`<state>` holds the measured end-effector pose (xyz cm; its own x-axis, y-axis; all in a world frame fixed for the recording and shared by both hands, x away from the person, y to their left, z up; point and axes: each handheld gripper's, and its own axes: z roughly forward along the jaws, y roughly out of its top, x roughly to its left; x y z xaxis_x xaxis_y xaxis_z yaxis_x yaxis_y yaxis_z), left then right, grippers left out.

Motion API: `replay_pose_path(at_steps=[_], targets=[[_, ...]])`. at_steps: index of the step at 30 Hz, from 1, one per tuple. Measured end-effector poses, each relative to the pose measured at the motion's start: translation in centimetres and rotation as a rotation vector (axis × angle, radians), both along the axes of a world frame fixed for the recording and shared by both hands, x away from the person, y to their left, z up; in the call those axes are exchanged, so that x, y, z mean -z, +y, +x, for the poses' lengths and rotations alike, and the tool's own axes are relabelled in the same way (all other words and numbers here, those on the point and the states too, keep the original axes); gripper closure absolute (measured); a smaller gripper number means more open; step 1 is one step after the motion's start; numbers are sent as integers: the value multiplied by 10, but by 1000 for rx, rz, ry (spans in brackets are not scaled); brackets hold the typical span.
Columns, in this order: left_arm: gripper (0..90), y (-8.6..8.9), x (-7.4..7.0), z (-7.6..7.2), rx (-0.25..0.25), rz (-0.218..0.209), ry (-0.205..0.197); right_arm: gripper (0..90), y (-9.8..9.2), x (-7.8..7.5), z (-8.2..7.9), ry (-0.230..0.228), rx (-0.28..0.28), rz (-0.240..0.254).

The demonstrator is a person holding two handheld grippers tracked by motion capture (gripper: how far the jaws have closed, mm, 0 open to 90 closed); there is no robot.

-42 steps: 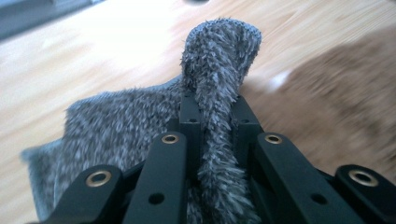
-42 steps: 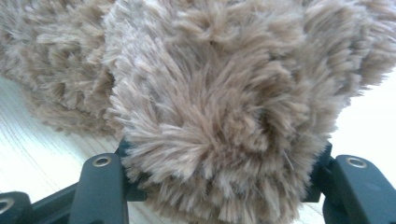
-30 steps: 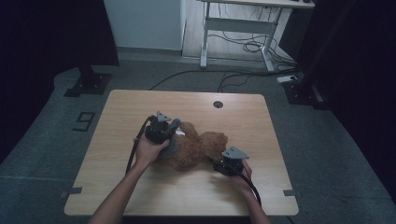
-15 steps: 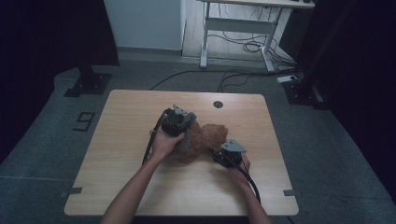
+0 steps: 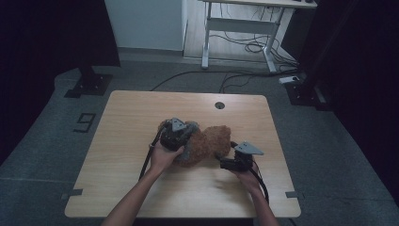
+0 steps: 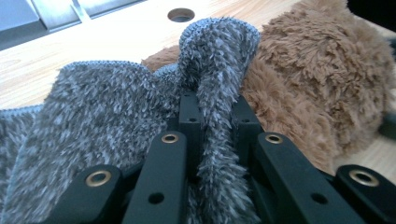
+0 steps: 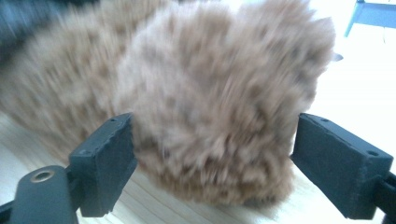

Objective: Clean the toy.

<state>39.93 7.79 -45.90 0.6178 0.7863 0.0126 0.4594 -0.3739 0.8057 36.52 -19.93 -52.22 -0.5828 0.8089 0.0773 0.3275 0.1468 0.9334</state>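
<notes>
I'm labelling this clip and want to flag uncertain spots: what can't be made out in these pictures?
- Brown fuzzy item: blurred in the right gripper view, so its shape is unclear.
- Grey fuzzy cloth: cut off by the left gripper view's left and bottom edges; in the high view the left hand-held gripper covers much of it.
- Right hand-held gripper: its jaws are too small to read in the high view.

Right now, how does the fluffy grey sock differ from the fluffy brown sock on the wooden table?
The fluffy grey sock is pinched in a fold by the shut left gripper; the fluffy brown sock sits between the right gripper's open jaws, which have just been opening. The grey one lies draped flat, the brown one bunched up. Both are shaggy pile, lying touching.
</notes>
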Motion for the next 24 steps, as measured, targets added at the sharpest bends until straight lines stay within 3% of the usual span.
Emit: replay_pose_path(at_steps=[5,9,11,15,21,24], targets=[[790,3,4,-15,12,-40,-18,84,-4,-18,5,-19,44,36],[791,6,6,-24,23,-77,-25,34,3,-35,19,13,60,43],[792,7,6,-27,30,-79,-26,20,8,-39,25,31,55,23],[791,8,7,-32,39,-89,-29,0,20,-36,40,104,42,-39],[791,8,12,-38,41,-121,-37,5,21,-25,44,186,20,-57],[790,8,13,-41,48,-134,-35,145,18,-18,44,251,-52,-34]])
